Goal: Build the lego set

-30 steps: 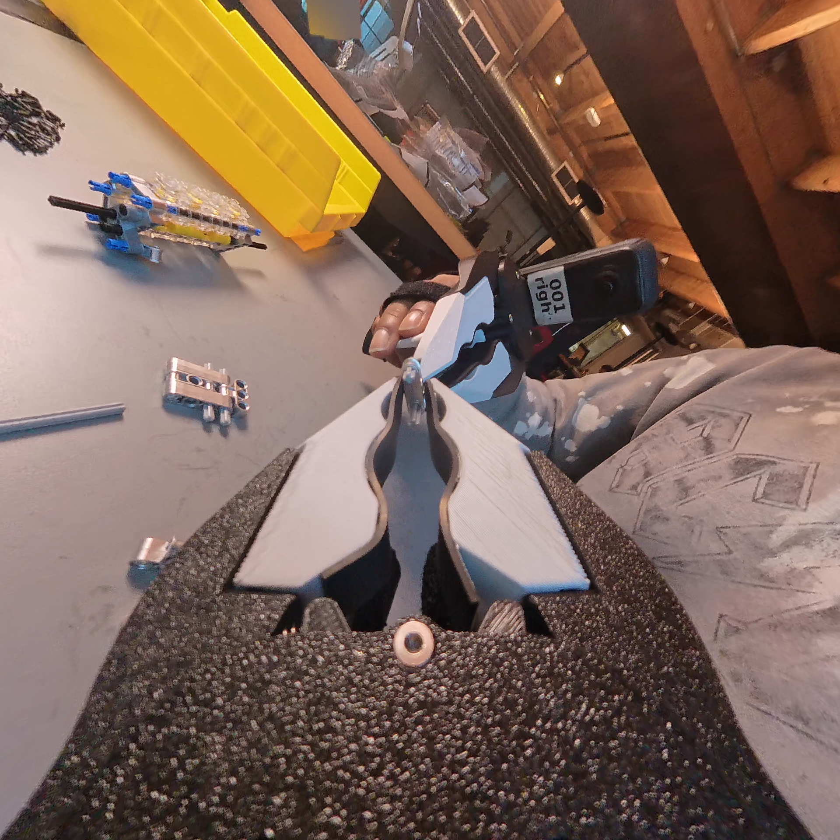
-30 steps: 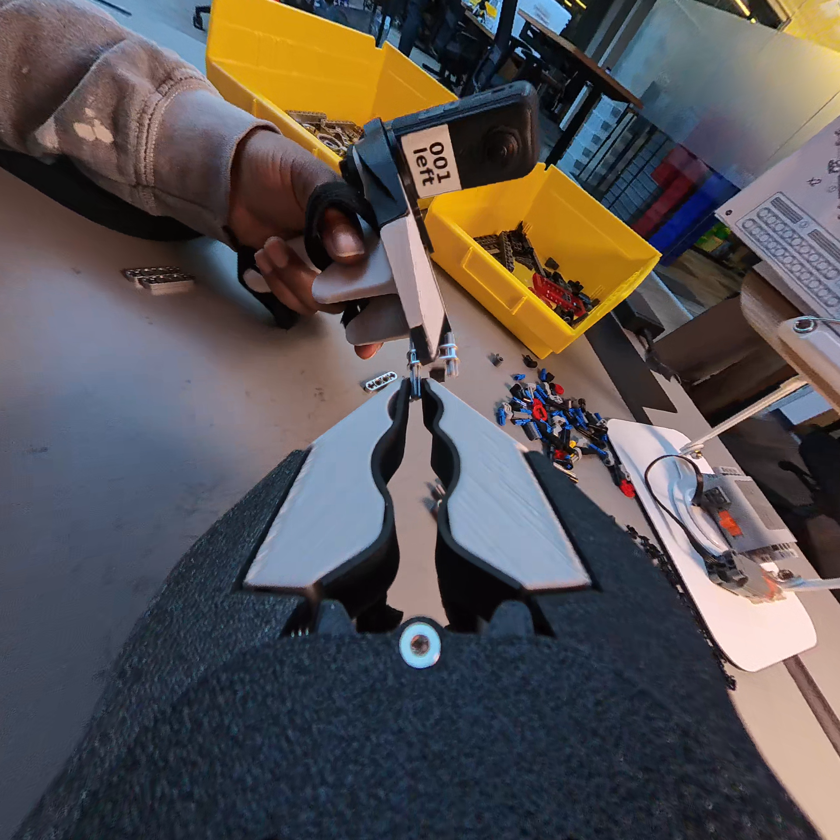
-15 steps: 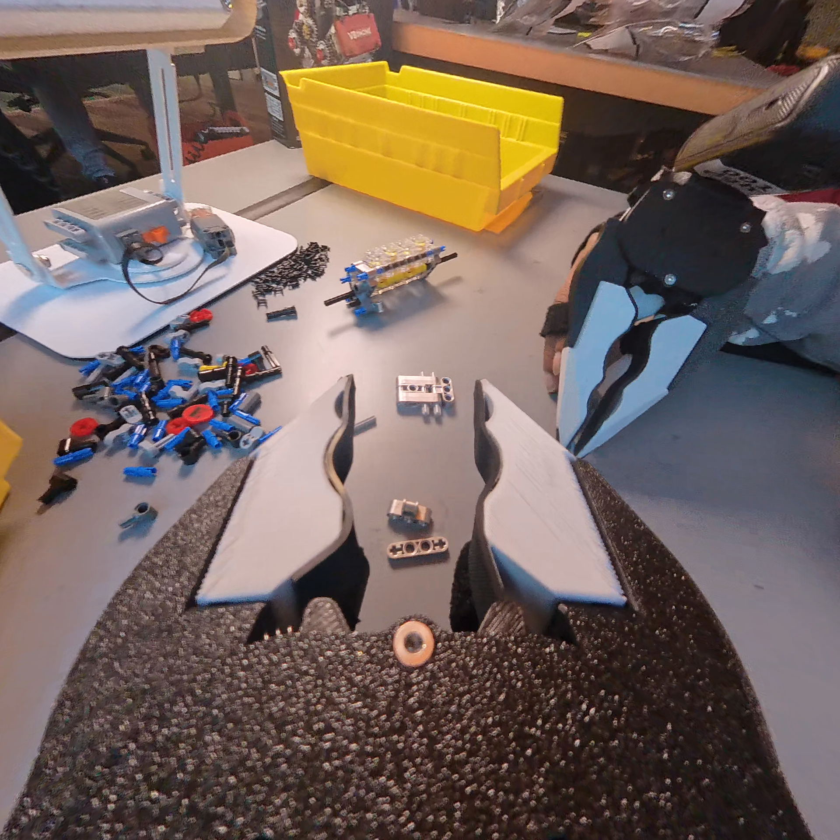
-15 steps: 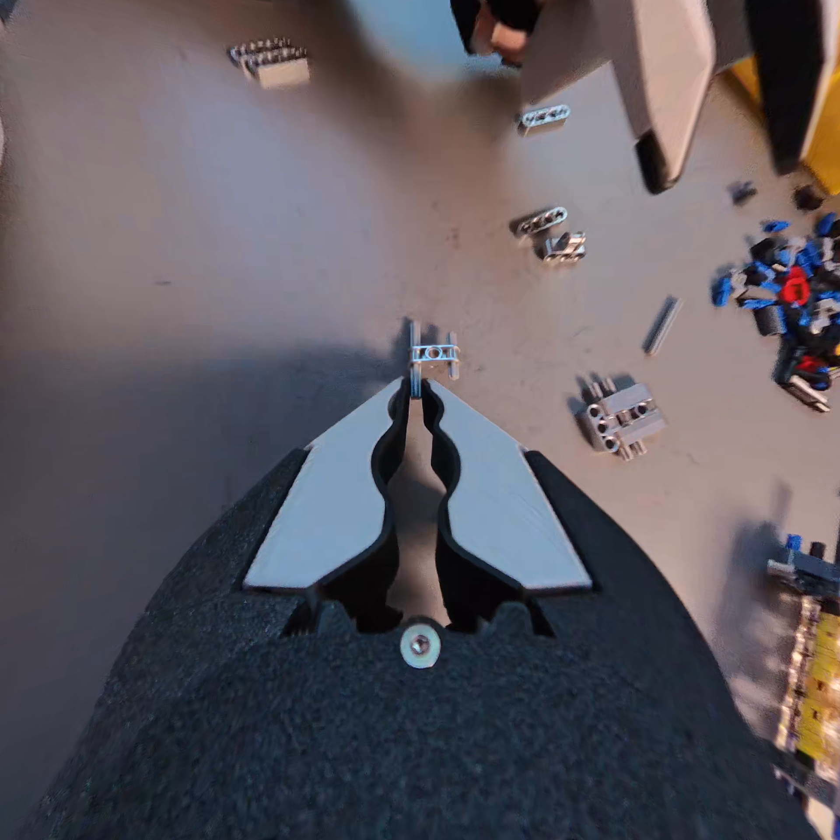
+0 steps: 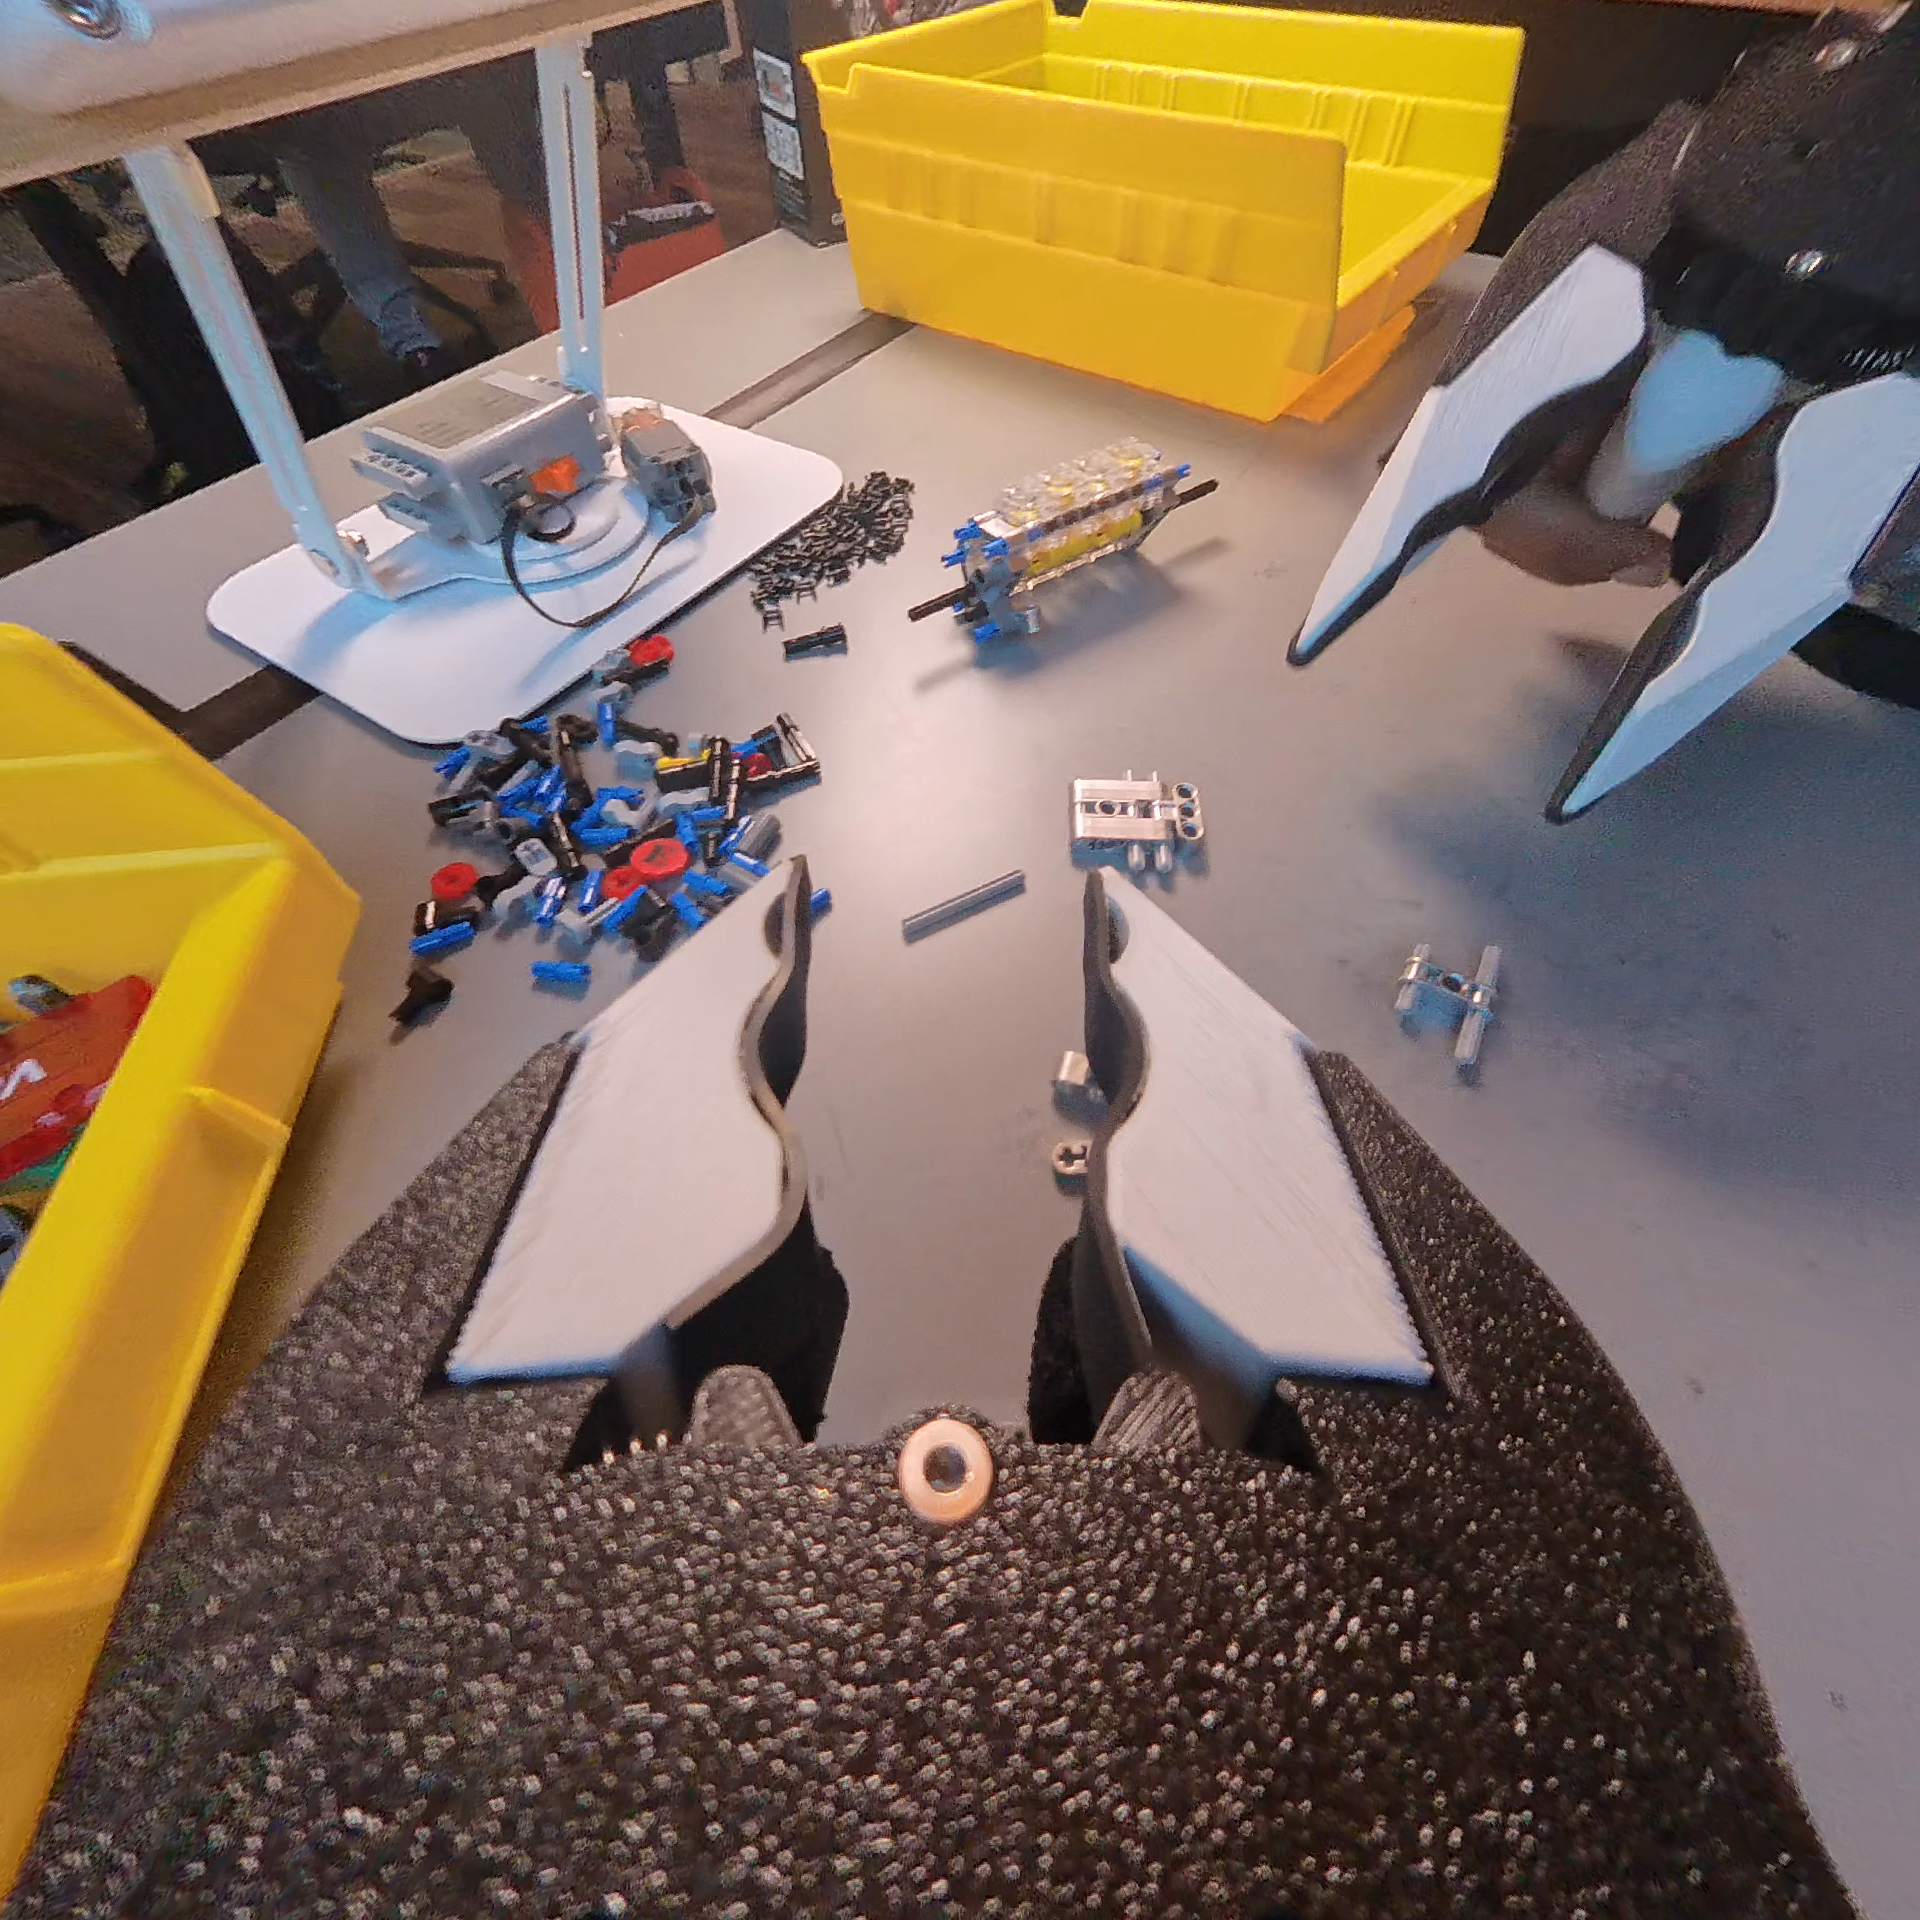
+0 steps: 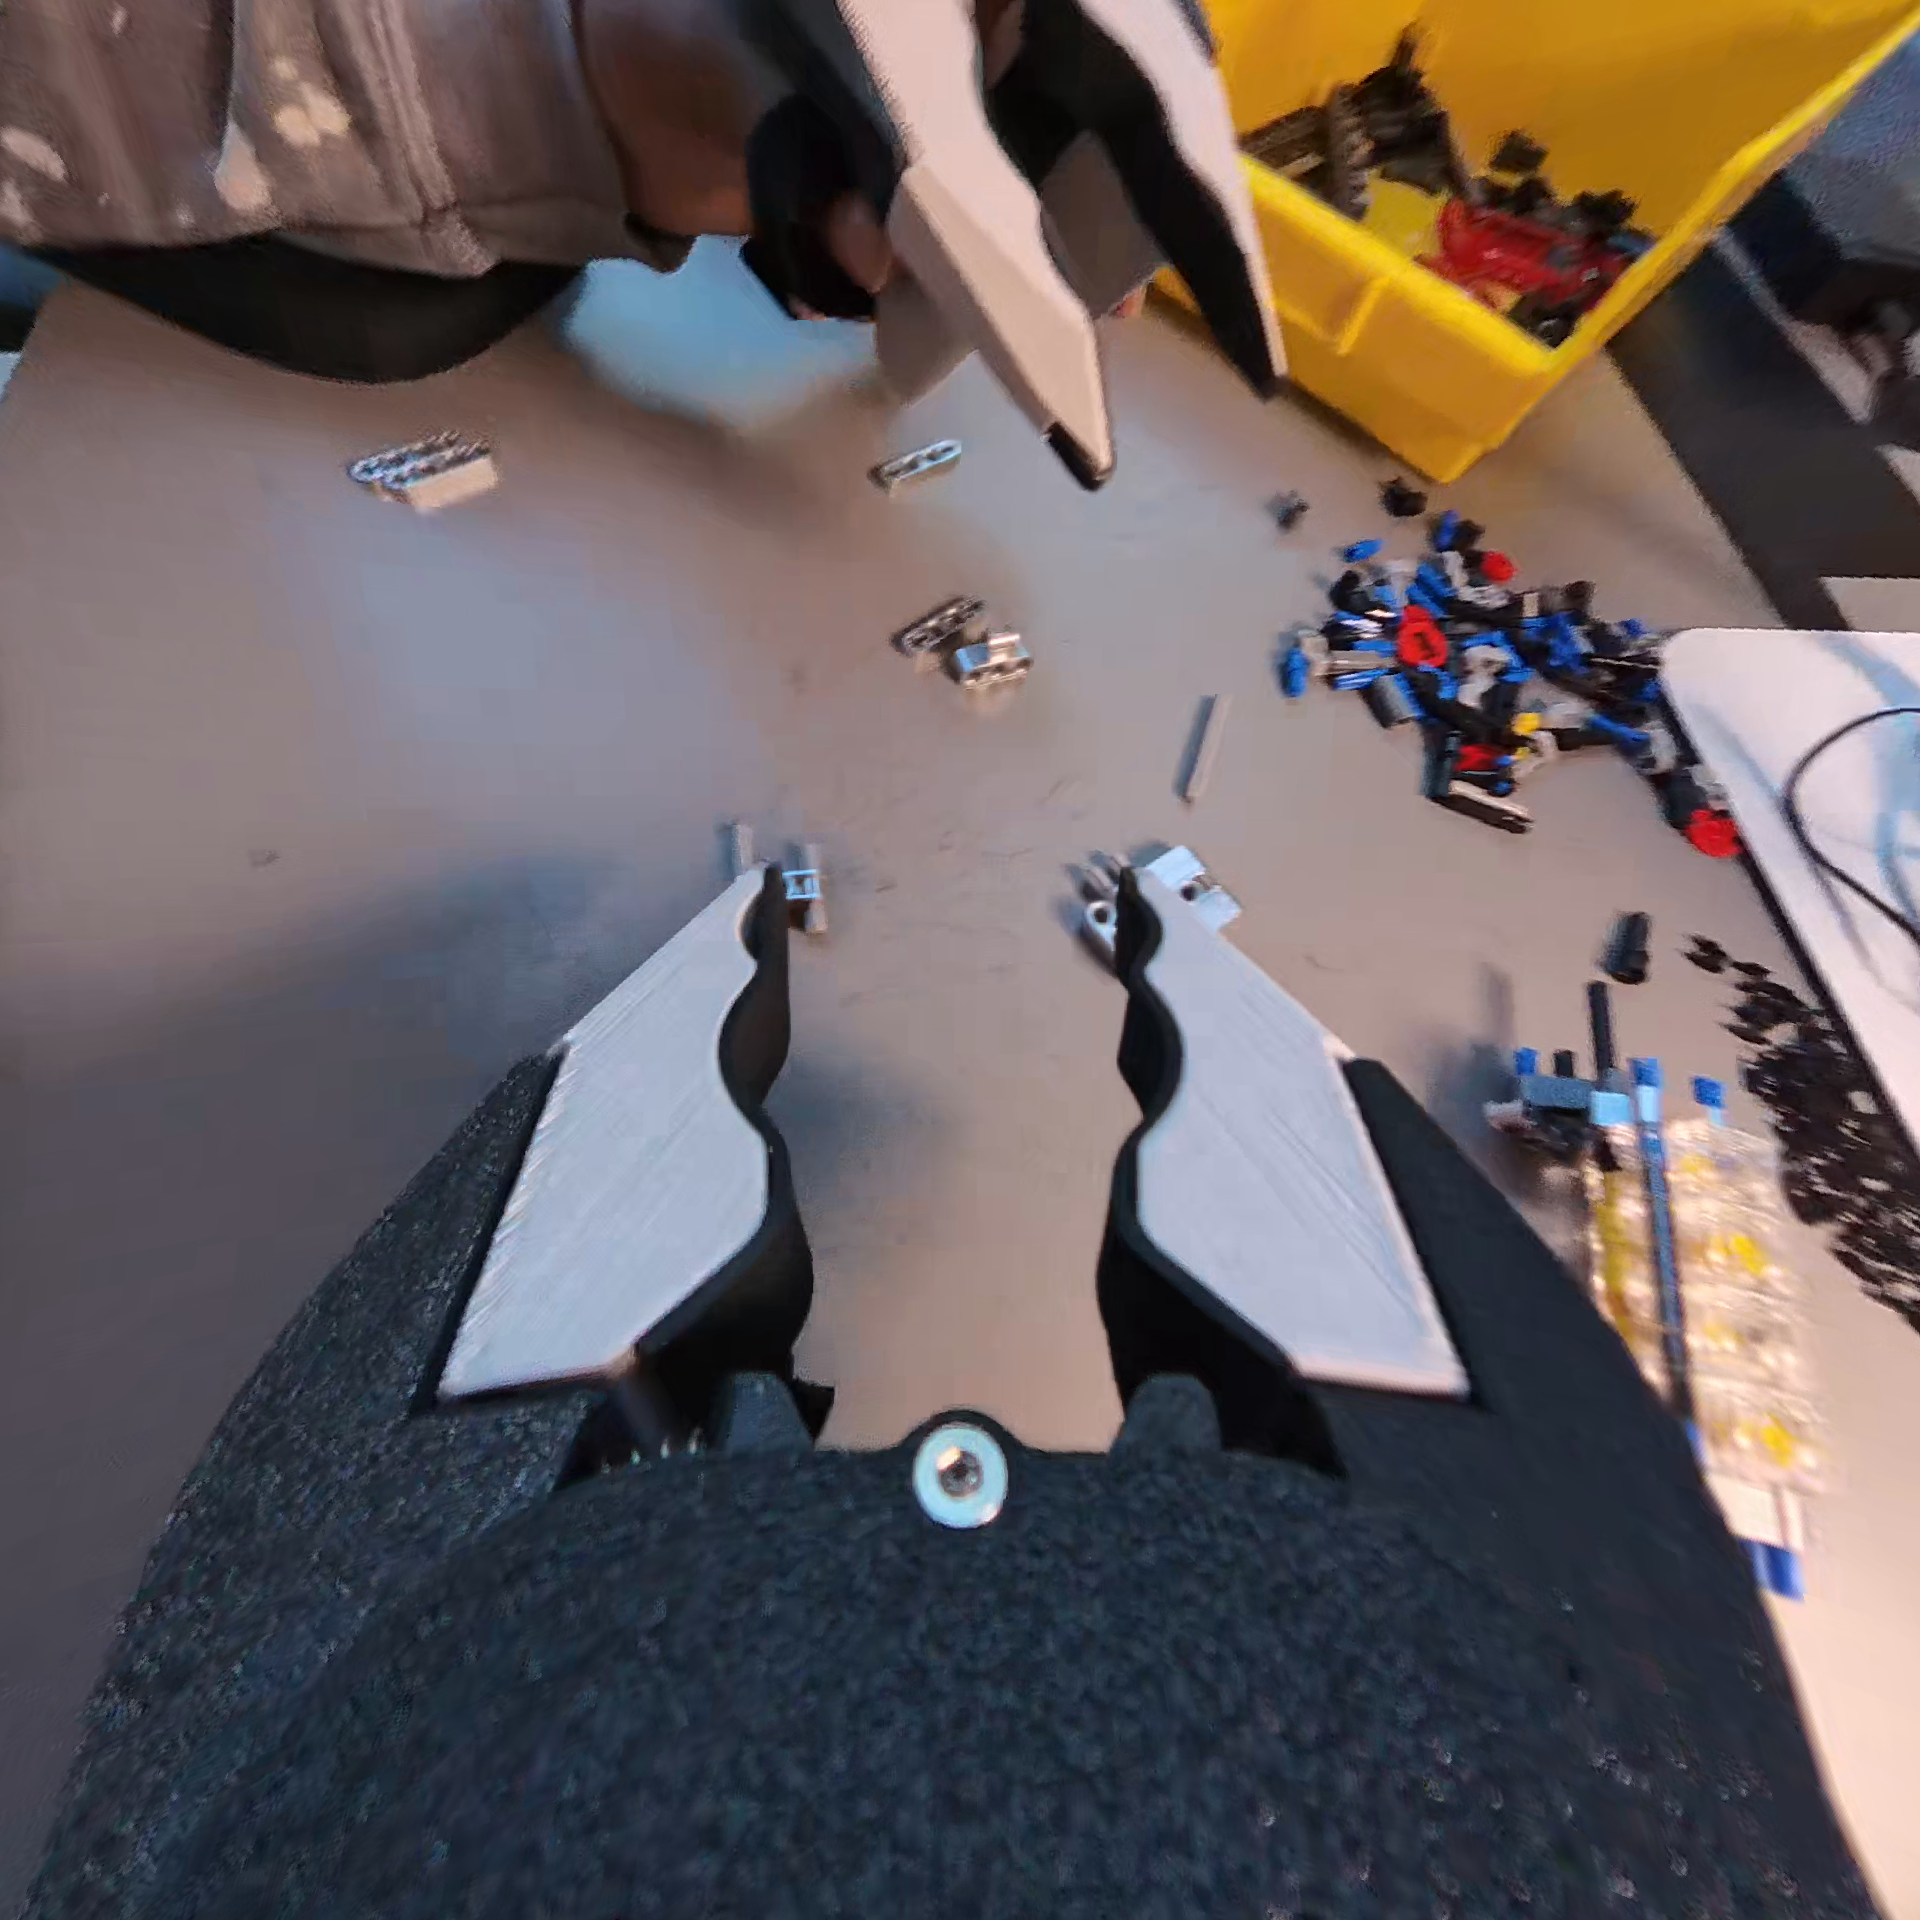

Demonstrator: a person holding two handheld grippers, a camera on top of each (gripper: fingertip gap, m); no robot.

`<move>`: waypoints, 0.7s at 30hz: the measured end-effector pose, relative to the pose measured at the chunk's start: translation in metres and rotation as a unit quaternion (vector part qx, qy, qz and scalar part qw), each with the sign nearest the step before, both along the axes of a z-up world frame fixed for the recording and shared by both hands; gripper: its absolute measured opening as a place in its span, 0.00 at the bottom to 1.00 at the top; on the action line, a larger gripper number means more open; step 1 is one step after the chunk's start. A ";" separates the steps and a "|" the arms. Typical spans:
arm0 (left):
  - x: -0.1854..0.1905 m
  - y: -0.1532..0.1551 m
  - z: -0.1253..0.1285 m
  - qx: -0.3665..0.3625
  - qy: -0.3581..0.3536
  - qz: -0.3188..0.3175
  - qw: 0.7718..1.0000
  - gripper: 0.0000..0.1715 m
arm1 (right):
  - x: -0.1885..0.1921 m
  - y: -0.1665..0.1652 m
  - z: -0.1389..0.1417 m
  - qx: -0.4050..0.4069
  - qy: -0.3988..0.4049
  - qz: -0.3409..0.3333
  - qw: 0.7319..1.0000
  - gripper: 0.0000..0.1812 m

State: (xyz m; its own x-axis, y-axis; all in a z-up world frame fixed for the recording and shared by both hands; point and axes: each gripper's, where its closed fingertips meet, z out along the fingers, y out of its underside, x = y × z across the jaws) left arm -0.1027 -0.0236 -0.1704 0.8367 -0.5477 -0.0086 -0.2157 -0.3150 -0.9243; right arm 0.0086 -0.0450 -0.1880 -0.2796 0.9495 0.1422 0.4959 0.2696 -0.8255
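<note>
Right gripper (image 6: 948,875), jaws now spread wide and empty. A second ago they were pinched on the small grey H-shaped connector with two cross pins (image 6: 800,883); half a second ago they were shut on it just over the grey tabletop (image 5: 1662,1247). That connector now lies flat on the table at the tip of the gripper's left finger; whether it touches the finger cannot be told. It sits well apart from the loose heap of blue, black and red pins (image 5: 613,810), on the side away from the yellow bin of parts (image 5: 156,1039).

Left gripper (image 5: 945,873), likewise wide open and holding nothing, having parted half a second ago. A short dark-grey axle (image 5: 961,904) lies just beyond its tips, beside the heap. A light-grey pinned block (image 5: 1132,816) lies a little farther from the heap.

Writing: only small printed labels on a dark box behind the far yellow bin (image 5: 1091,260), too blurred to read.
</note>
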 end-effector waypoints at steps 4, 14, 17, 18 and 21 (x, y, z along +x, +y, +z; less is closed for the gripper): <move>-0.015 0.000 0.005 0.006 0.004 0.018 1.000 0.30 | -0.002 0.021 0.025 0.004 0.062 -0.048 0.997 0.39; -0.031 0.007 0.021 0.057 -0.066 0.044 0.995 0.27 | -0.003 0.055 0.052 0.007 0.146 -0.144 0.979 0.48; -0.035 0.008 0.018 0.066 -0.024 0.055 0.996 0.27 | -0.005 0.061 0.055 -0.008 0.151 -0.171 0.974 0.56; -0.037 0.009 0.017 0.068 -0.009 0.059 0.996 0.27 | -0.005 0.062 0.055 -0.013 0.152 -0.174 0.973 0.56; -0.044 0.007 0.012 0.056 0.031 0.064 0.996 0.27 | -0.005 0.061 0.049 -0.018 0.139 -0.172 0.975 0.54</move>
